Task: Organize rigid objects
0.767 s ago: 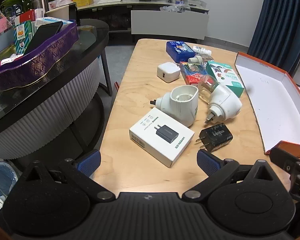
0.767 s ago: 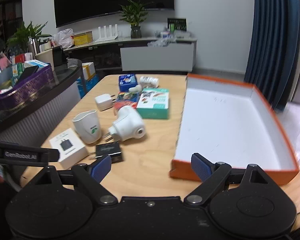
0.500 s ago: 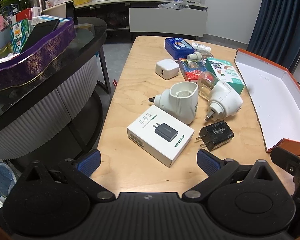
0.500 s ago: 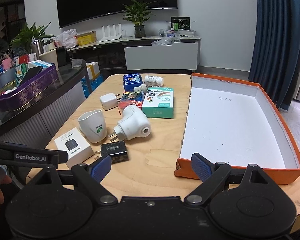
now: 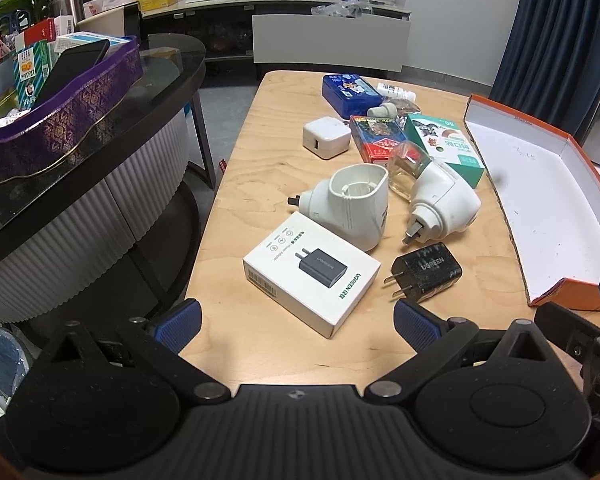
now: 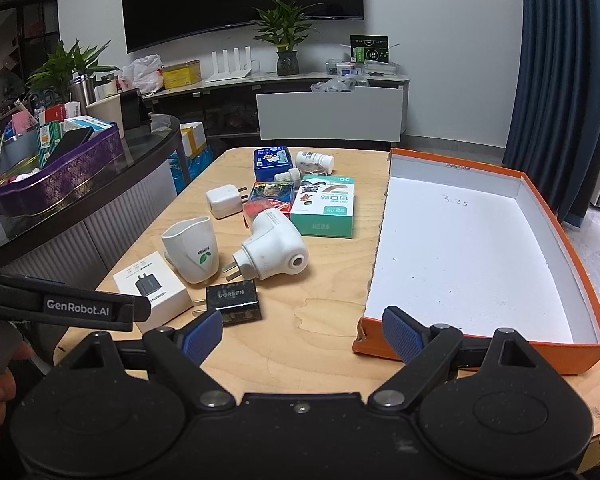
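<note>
Our left gripper (image 5: pixel 296 322) hangs with its jaws wide and nothing between them, just short of the white charger box (image 5: pixel 311 273) near the front edge of the table (image 5: pixel 260 168). Our right gripper (image 6: pixel 302 332) is likewise spread wide and holds nothing, above bare wood between the black charger (image 6: pixel 233 303) and the near corner of the orange tray (image 6: pixel 580 264). Beyond lie two white plug-in units (image 5: pixel 352 210), a small white charger (image 5: pixel 326 137), a red box (image 5: pixel 376 138), a green box (image 6: pixel 326 211), a blue tin (image 5: pixel 350 89) and a small bottle (image 6: pixel 314 160), all loose on the table. The tray's white floor is bare, so we judge the sorting not yet begun; everything remains to be moved.
</note>
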